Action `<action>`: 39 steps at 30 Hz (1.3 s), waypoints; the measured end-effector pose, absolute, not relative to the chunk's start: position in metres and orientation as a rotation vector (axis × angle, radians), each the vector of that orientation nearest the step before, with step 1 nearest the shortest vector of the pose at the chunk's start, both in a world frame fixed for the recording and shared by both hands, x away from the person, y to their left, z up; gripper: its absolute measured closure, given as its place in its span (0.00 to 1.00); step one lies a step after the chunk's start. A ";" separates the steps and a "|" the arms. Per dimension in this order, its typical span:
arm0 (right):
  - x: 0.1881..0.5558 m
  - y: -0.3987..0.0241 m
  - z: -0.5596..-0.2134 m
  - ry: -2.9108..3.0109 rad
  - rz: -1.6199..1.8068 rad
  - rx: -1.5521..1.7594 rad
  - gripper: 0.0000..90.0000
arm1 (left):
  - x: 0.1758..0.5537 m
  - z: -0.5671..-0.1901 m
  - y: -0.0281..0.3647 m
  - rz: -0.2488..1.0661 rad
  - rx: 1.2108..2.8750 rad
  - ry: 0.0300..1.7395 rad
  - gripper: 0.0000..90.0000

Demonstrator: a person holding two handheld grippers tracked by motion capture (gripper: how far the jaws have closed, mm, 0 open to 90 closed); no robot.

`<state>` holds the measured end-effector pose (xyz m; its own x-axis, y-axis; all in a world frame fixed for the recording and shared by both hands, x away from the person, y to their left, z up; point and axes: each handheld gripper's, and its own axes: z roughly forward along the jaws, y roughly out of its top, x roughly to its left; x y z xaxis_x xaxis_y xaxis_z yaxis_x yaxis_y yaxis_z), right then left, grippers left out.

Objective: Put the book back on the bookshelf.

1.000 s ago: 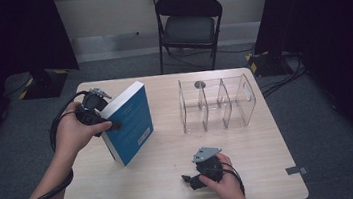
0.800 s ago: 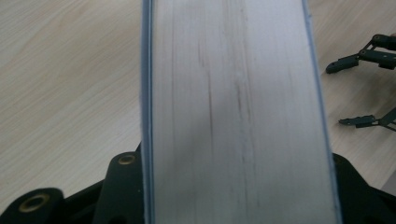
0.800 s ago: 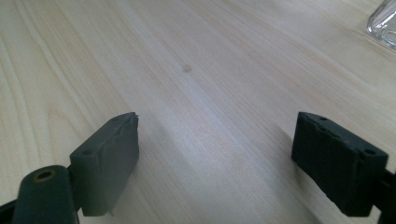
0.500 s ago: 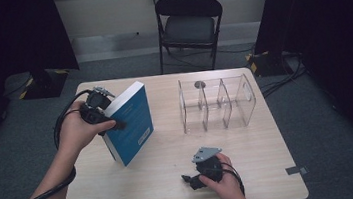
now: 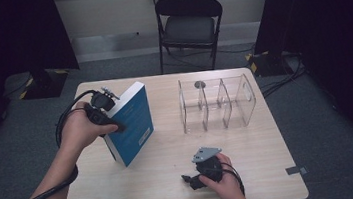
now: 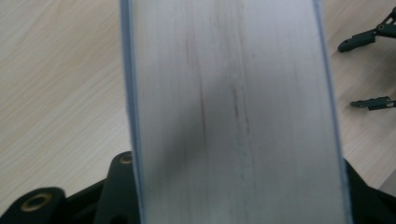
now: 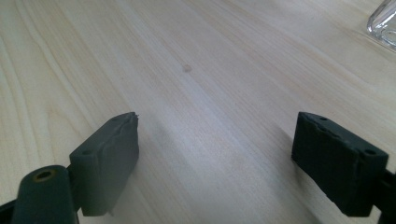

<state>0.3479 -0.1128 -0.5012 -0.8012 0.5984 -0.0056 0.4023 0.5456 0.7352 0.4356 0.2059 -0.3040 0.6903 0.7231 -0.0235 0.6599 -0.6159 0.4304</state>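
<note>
Book left, divided rack right, chair behind

The book (image 5: pixel 132 122) stands tilted on the worktop (image 5: pixel 252 166) at its left, in the left gripper (image 5: pixel 108 118). To its right, apart, the clear divided rack (image 5: pixel 218 104). Nearer the front edge sits the right gripper (image 5: pixel 194 180). Behind the worktop, the folding chair (image 5: pixel 188 25).

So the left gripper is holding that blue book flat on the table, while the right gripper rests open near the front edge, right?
Not quite: the blue book stands tilted on its lower edge, not flat, as the high view shows. The left gripper does hold it, and the right gripper rests open near the front edge.
</note>
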 end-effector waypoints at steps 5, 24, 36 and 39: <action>0.348 -0.113 -0.501 2.529 1.104 0.836 0.16 | 0.435 -0.304 0.206 0.219 2.483 1.091 0.62; 0.348 -0.113 -0.501 2.526 1.104 0.836 0.16 | 0.433 -0.301 0.204 0.232 2.456 1.086 0.67; 0.348 -0.113 -0.501 2.528 1.105 0.837 0.16 | 0.421 -0.288 0.192 0.204 2.483 1.031 0.68; 0.348 -0.113 -0.501 2.528 1.105 0.836 0.16 | 0.412 -0.284 0.187 0.210 2.489 0.992 0.68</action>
<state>0.3479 -0.1128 -0.5012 -0.8011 0.5985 -0.0056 0.4023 0.5454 0.7353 0.4116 0.1873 -0.2836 0.7298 0.6833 -0.0244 0.6148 -0.6401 0.4608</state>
